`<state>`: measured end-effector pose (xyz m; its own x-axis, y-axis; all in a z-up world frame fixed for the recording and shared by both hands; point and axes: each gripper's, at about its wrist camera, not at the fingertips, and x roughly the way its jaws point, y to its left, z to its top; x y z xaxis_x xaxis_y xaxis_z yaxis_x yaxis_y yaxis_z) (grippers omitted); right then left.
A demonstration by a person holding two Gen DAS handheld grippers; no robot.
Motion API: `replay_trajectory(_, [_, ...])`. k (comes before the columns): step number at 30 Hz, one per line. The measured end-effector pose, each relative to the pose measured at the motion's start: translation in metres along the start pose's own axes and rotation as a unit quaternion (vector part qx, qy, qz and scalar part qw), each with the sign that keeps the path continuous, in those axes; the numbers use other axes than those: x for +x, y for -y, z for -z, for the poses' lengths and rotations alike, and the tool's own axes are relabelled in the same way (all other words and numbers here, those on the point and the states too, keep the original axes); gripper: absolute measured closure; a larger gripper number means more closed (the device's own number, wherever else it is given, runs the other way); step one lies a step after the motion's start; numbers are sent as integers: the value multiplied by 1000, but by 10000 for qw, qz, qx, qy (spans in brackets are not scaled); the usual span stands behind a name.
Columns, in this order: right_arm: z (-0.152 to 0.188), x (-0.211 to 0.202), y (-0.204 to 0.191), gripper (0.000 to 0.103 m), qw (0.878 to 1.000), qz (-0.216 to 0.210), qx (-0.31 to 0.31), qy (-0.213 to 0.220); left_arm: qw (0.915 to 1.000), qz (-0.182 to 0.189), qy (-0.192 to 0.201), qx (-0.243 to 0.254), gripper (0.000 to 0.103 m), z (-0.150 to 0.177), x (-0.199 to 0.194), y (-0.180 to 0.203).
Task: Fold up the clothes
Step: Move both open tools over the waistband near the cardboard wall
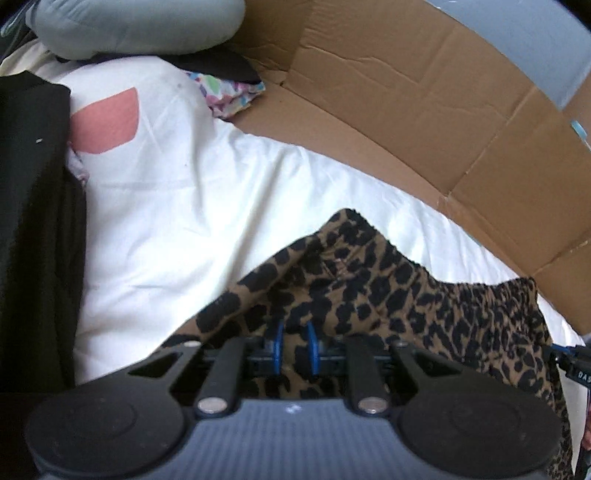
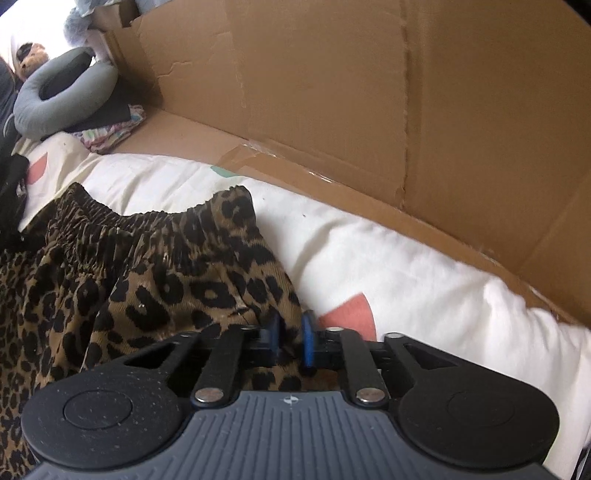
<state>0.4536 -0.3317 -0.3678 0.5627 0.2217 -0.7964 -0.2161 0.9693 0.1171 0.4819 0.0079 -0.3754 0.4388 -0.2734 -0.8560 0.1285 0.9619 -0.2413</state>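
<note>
Both grippers, left gripper (image 1: 295, 341) and right gripper (image 2: 291, 338), are pinching the leopard-print garment (image 2: 155, 280) lying on the white bedding (image 1: 207, 206), cardboard box (image 2: 332, 92) beyond. Keeping equal tension should be giving a straight fold.

a home bedroom, white bedsheet (image 1: 192, 206) with pink shapes, grey pillow (image 1: 136, 26), cardboard box (image 2: 332, 92)

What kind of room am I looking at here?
Probably a bedroom: a white bedsheet with pink shapes, a grey neck pillow, leopard-print shorts being folded, and flattened cardboard standing along the edge.
</note>
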Motion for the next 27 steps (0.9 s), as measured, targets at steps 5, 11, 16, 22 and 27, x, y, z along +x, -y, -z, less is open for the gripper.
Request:
replay_trajectory(5, [-5,-2,-3,103,9992,342,-215,6,9988,-114,76,-470,100,-13,7,-18])
replay_trajectory(11, [-6,6,1,102,9981,581,-197,-56,9974,-527,377,-322,100,-18,6,-27])
replay_trajectory(16, [-13,-5,7,90,9985,537,134,10,9928,-1060,443,-345,98,-17,-3,-25])
replay_trajectory(22, [-17,-41,1,73,9987,236,179,426,9964,-657,510,-167,98,-8,-24,-8])
replay_trajectory(27, [-18,-60,-25,73,9977,-156,-105,657,9988,-164,453,72,92,7,-33,24])
